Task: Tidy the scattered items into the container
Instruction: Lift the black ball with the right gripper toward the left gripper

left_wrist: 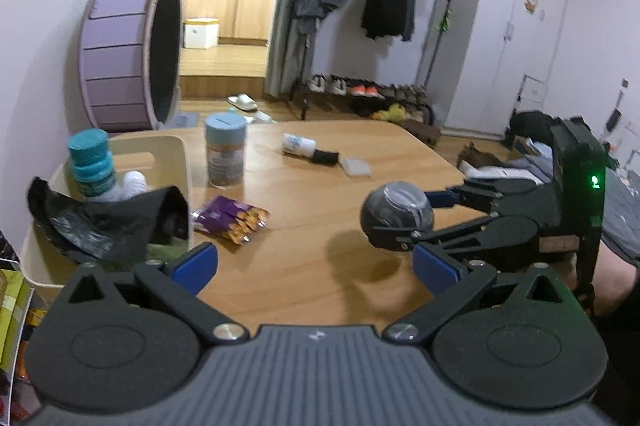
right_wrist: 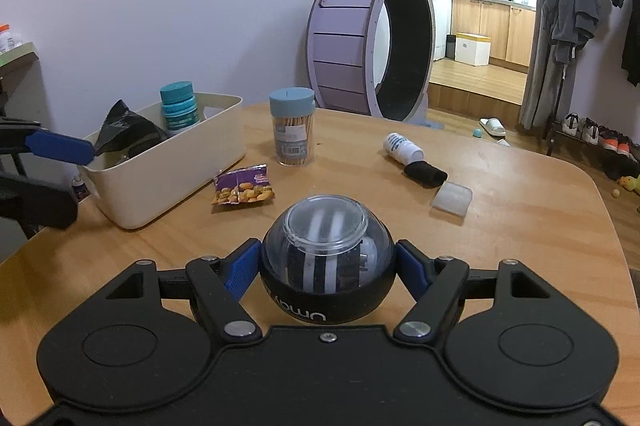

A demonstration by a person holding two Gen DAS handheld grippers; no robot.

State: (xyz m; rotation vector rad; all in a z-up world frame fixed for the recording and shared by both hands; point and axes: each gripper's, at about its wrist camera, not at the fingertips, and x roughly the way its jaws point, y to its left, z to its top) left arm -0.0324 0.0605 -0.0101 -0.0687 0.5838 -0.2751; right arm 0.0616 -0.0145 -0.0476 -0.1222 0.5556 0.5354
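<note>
Snack packet (right_wrist: 244,185) beside container (right_wrist: 168,178)

One round black gyro ball with a clear domed top (right_wrist: 326,266) sits between the right gripper's (right_wrist: 327,266) blue pads. Ahead of it on the one light wooden table (right_wrist: 520,226) lie one purple foil snack packet (right_wrist: 244,185) to the left, one clear toothpick jar with a blue lid (right_wrist: 291,127) beyond that, and to the right one white bottle (right_wrist: 402,147), one black fabric roll (right_wrist: 425,174) and one frosted plastic case (right_wrist: 452,199). Far left stands one cream plastic bin (right_wrist: 168,170), holding one teal-capped bottle (right_wrist: 179,107) and one crumpled black bag (right_wrist: 124,132).
</note>
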